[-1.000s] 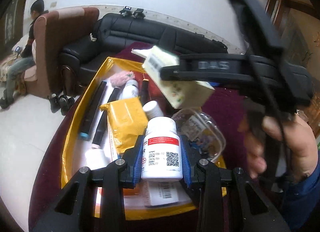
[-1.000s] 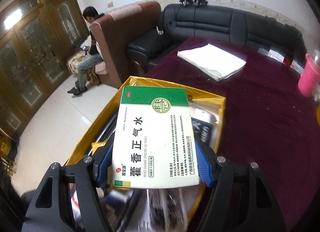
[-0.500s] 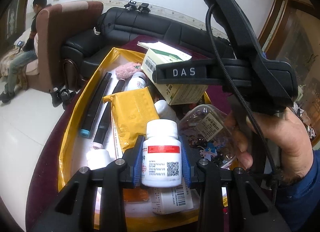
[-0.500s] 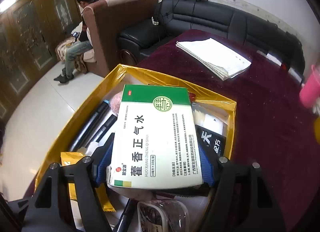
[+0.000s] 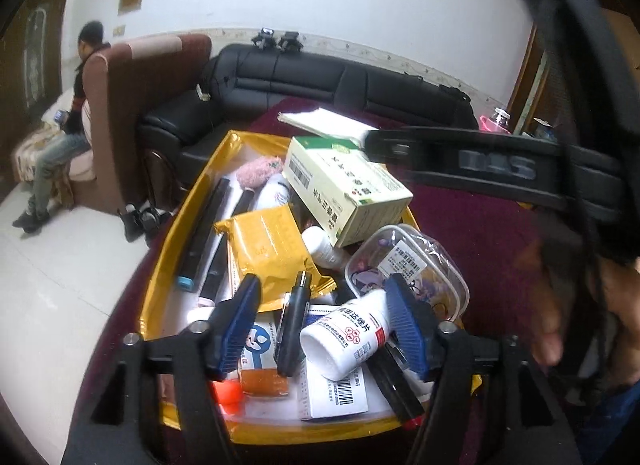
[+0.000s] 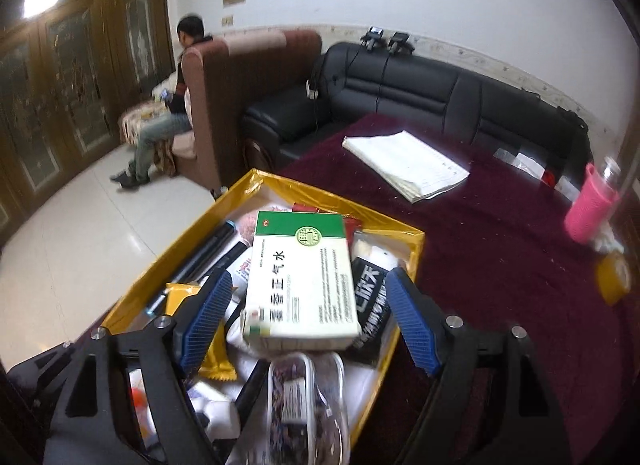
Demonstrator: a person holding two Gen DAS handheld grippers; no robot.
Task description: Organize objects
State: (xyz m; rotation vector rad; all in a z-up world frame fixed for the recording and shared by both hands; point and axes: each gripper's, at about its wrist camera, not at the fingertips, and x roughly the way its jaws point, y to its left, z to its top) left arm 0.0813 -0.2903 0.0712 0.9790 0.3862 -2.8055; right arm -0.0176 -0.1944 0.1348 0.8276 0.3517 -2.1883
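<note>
A white pill bottle [image 5: 344,333] with a red-striped label lies tipped on its side on the clutter in the gold box [image 5: 188,205]. My left gripper [image 5: 322,297] stands over it with its jaws opening; the bottle lies loose between the blue pads. A green-and-white medicine box [image 6: 304,281] rests flat on other items in the gold box [image 6: 168,261]. My right gripper [image 6: 308,279] is opening around it, both pads clear of its sides. The left wrist view shows the same medicine box [image 5: 344,189] under the right gripper's black body.
The gold box also holds a yellow packet [image 5: 264,245], black tubes [image 5: 204,233], a clear plastic tub [image 5: 412,265] and small cartons. It sits on a maroon tablecloth [image 6: 500,257] with white papers [image 6: 404,165] and a pink cup [image 6: 588,205]. A person sits beyond the sofa.
The left jaws have opened and the upright bottle has toppled into the gold box. The right jaws have widened off the medicine box, which now lies in the gold box.
</note>
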